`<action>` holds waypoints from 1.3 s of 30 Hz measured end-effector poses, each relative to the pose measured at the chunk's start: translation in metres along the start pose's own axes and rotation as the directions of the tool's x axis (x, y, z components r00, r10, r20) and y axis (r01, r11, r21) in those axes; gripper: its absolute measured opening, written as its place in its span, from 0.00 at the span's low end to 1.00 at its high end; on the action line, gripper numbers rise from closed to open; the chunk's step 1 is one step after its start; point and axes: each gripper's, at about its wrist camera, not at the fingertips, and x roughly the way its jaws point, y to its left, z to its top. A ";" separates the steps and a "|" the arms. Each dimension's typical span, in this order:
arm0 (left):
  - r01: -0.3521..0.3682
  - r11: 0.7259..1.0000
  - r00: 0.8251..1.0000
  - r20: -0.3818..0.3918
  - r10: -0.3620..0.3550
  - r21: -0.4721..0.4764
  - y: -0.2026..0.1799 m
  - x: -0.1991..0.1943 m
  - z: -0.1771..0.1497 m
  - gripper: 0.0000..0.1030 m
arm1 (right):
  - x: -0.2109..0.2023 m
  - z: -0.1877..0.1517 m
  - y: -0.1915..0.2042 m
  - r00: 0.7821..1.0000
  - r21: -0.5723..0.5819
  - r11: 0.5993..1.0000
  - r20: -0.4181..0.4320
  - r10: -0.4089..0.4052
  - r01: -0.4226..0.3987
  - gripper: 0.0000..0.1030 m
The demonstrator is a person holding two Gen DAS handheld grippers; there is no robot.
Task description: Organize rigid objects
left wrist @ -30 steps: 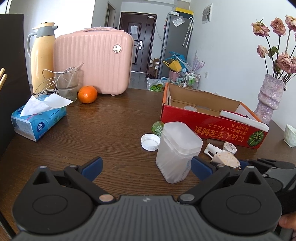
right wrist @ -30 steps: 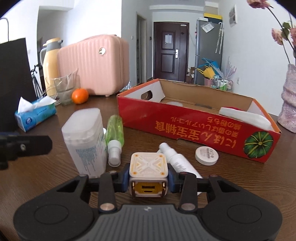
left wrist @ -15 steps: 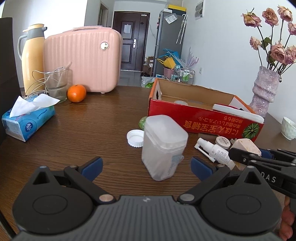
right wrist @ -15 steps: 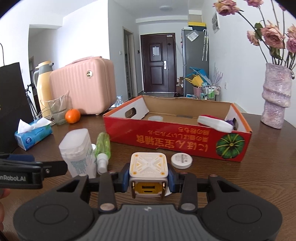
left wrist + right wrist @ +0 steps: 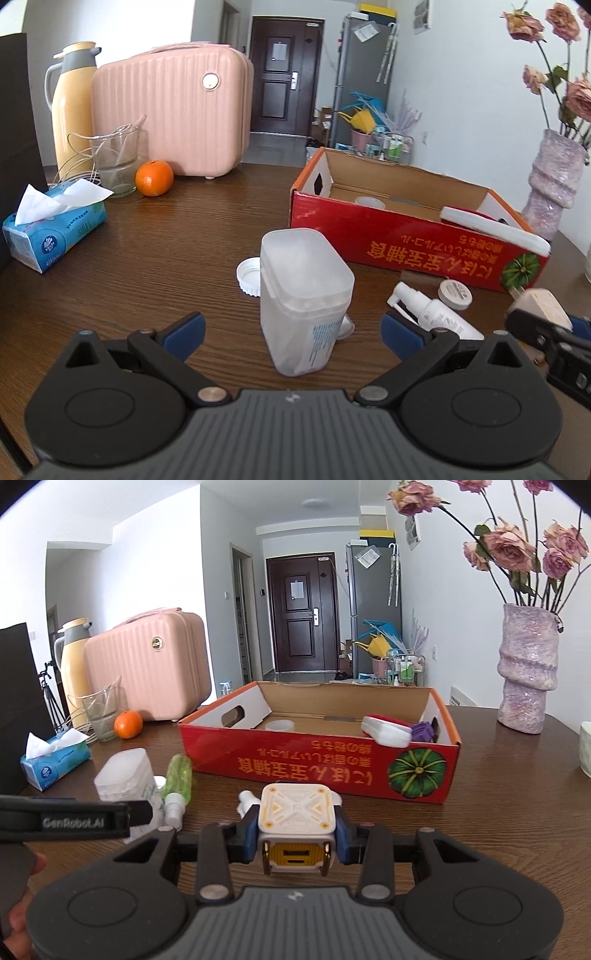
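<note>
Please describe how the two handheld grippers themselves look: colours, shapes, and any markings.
Both grippers, left gripper and right gripper, have matte black bodies with round discs, a ribbed grey centre, silver pivot pins, black linkage bars and blue finger pads. White "GenRobot.AI" lettering marks the left one's side in the right wrist view.

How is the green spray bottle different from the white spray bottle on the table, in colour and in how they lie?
The green spray bottle has a clear green body with a white nozzle; the white spray bottle is white all over. The green spray bottle lies right beside the frosted plastic container, while the white spray bottle lies nearer the small round white jar. Both lie on their sides on the wooden table, outside the red cardboard box.
</note>
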 end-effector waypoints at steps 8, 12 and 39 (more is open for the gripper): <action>-0.054 0.997 0.998 0.009 0.055 -0.045 -0.001 0.016 0.008 1.00 | 0.001 -0.001 -0.006 1.000 0.008 1.000 -0.005 -0.008 0.008 0.37; -0.052 0.997 0.999 0.008 0.052 -0.053 0.001 0.021 0.010 0.97 | 0.002 -0.002 -0.005 1.000 0.003 1.000 -0.009 -0.012 0.012 0.37; -0.045 0.999 0.998 0.044 0.045 -0.005 0.019 -0.007 0.011 0.41 | -0.006 -0.005 0.003 1.000 -0.029 1.000 0.022 -0.003 0.003 0.37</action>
